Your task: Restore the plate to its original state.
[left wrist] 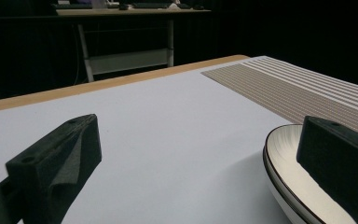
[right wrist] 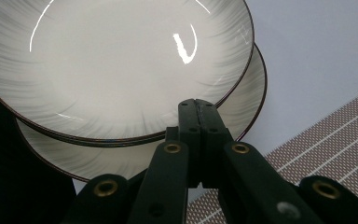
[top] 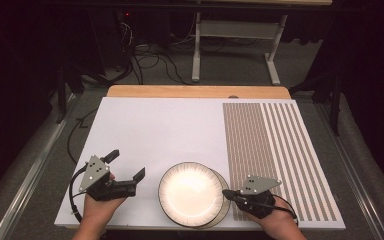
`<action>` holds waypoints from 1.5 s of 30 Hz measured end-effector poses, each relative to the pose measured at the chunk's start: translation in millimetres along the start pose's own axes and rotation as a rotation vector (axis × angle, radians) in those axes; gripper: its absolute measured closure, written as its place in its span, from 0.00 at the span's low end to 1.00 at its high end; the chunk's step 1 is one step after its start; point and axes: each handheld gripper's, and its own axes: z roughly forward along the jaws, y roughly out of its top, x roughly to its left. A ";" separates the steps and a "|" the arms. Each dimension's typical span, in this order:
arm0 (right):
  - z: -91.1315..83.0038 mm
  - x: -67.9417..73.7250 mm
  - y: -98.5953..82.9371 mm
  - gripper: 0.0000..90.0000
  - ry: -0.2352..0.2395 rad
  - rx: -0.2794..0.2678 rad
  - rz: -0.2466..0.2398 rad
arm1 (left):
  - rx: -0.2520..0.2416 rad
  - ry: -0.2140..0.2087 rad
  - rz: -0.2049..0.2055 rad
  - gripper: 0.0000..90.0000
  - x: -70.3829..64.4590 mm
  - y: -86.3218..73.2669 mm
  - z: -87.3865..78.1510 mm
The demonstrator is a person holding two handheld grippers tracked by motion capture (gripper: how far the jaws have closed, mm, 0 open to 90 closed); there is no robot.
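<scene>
- Nearest the table's front edge, two hands come in, each with a gripper: the left gripper (top: 126, 172) sits left of the plates with its jaws spread wide and nothing between them; the right gripper (top: 228, 194) sits on their right, jaws pressed together.
- Between them lie two stacked plates, the upper plate (top: 190, 192) shifted left so that a crescent of the lower plate (top: 224, 207) shows at the right and front.
- From the right gripper view, the closed jaw tips (right wrist: 198, 112) rest at the upper plate's (right wrist: 116, 70) rim, above the lower plate's (right wrist: 242, 107) exposed crescent (whether they pinch the rim or merely touch it I cannot tell).
- From the left gripper view, the plates lie just off the right-hand jaw, so the left gripper's opening points past them, up the table.
- The right gripper is nearer; I judge any lift would start there.
- Beyond, the white board (top: 150, 125) lies bare, giving open room leftward and away; the striped mat (top: 275, 150) covers the right side.
- Farthest, a wooden table edge (top: 195, 91).
</scene>
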 end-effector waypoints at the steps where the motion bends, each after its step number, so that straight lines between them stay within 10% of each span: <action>1: -0.5 -0.6 -0.1 1.00 0.001 -0.001 -0.003 | -0.001 0.000 0.000 0.01 0.0 0.0 -0.1; 45: -12.1 -8.7 -6.7 1.00 -0.021 -0.017 0.034 | 0.001 -0.004 -0.001 0.01 -0.2 -0.1 0.3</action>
